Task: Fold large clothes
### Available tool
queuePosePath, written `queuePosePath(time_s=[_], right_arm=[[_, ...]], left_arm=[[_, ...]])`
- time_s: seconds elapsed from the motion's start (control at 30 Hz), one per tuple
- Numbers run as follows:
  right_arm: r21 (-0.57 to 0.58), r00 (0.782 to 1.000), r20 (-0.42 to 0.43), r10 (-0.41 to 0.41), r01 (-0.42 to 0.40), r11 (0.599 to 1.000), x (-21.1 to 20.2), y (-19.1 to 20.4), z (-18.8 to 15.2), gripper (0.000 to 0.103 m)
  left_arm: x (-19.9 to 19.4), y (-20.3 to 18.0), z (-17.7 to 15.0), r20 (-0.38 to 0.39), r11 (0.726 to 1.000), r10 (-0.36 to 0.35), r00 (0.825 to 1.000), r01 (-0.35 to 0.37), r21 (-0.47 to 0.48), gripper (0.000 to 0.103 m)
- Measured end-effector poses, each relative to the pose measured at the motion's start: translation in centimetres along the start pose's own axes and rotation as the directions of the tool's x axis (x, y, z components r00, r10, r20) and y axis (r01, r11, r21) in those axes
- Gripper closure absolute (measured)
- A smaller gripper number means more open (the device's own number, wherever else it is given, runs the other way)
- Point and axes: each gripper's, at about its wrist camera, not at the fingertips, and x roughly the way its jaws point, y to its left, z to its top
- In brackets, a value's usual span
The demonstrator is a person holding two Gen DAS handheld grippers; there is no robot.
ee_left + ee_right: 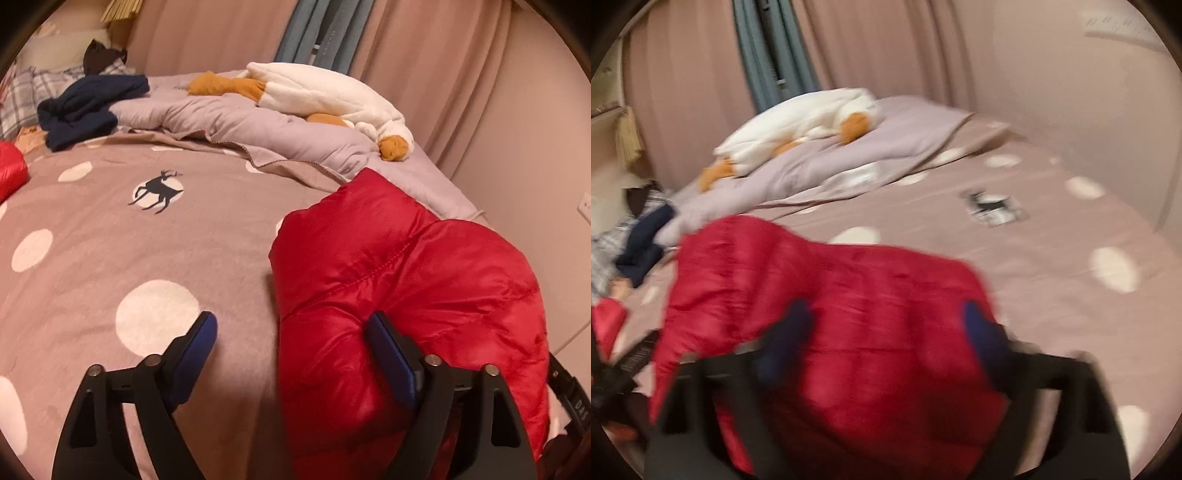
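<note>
Jacket (406, 280), red and puffy, lies on the bed (92, 258) with its long axis running from 6 toward 12 o'clock. The left hand-held gripper (291, 328) is wide open, its right finger on the fabric, the left one over bare bed at 9 o'clock. The right hand-held gripper (886, 321), blurred, also gapes wide directly over the jacket, so I judge it nearer.

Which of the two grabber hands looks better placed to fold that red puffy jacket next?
Left, probably. The left gripper is open at the red jacket's edge. The right gripper is open over the jacket's middle, and its view is blurred.
</note>
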Motion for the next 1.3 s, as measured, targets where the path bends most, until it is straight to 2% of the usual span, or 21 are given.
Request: queuePosePath(time_s=[0.13, 0.23, 0.33, 0.43, 0.47, 0.57, 0.63, 0.73, 0.77, 0.83, 0.9, 0.97, 1.13, 1.3], right_arm=[[0.096, 0.995, 0.007, 0.102, -0.102, 0.990, -1.4, -2.0, 0.6, 0.011], [0.101, 0.997, 0.004, 0.072, -0.072, 0.992, -2.0, -2.4, 0.4, 0.007], [0.123, 0.999, -0.011, 0.034, -0.032, 0.992, -1.5, -2.8, -0.2, 0.002], [0.169, 0.991, -0.103, 0.089, -0.071, 0.983, 0.3, -3.6, -1.1, 0.002], [0.178, 0.987, -0.126, 0.096, -0.073, 0.981, 0.7, -3.8, -1.4, 0.002], [0.203, 0.983, -0.160, 0.093, -0.059, 0.977, 1.3, -4.8, -1.8, 0.001], [0.256, 0.975, -0.192, 0.116, -0.065, 0.965, 1.8, -5.7, -2.1, 0.001], [0.361, 0.944, -0.238, 0.227, -0.131, 0.923, 3.2, -7.3, -3.1, 0.001], [0.405, 0.928, -0.246, 0.279, -0.163, 0.900, 3.8, -7.9, -3.6, 0.000], [0.455, 0.911, -0.222, 0.347, -0.218, 0.864, 4.3, -8.6, -4.4, 0.000], [0.456, 0.904, -0.208, 0.373, -0.247, 0.855, 4.0, -8.6, -4.7, 0.000], [0.446, 0.905, -0.207, 0.372, -0.251, 0.859, 3.9, -8.4, -4.8, 0.000], [0.431, 0.912, -0.203, 0.356, -0.243, 0.869, 4.3, -8.0, -4.5, 0.000], [0.430, 0.910, -0.201, 0.363, -0.251, 0.867, 4.5, -8.1, -4.5, 0.000]], left_arm=[[-1.5, 0.7, -0.2, 0.015, 0.996, -0.064, 0.998, 0.064, -0.053, 0.003], [-2.6, 1.4, -0.3, 0.031, 0.980, -0.163, 0.986, 0.166, -0.113, 0.001], [-2.4, 1.2, -0.6, 0.018, 0.959, -0.259, 0.966, 0.259, -0.115, 0.001], [-0.6, 0.7, -1.8, -0.090, 0.936, -0.342, 0.935, 0.330, -0.126, 0.001], [0.0, 1.0, -2.3, -0.100, 0.912, -0.394, 0.914, 0.375, -0.165, 0.001], [1.3, 2.0, -2.9, -0.122, 0.857, -0.482, 0.868, 0.439, -0.269, 0.001], [1.8, 2.3, -2.9, -0.138, 0.850, -0.496, 0.857, 0.447, -0.279, 0.001], [2.1, 2.1, -3.0, -0.146, 0.843, -0.515, 0.845, 0.469, -0.262, 0.001], [2.4, 2.0, -3.1, -0.142, 0.836, -0.529, 0.837, 0.484, -0.260, 0.001], [3.1, 2.0, -3.6, -0.135, 0.812, -0.565, 0.814, 0.520, -0.265, 0.001], [3.7, 2.1, -3.5, -0.141, 0.798, -0.587, 0.797, 0.540, -0.267, 0.001], [4.0, 2.2, -3.2, -0.145, 0.792, -0.596, 0.790, 0.549, -0.268, 0.001], [3.7, 2.0, -3.3, -0.136, 0.793, -0.594, 0.793, 0.549, -0.262, 0.001], [3.3, 2.1, -3.6, -0.122, 0.795, -0.593, 0.796, 0.553, -0.249, 0.001]])
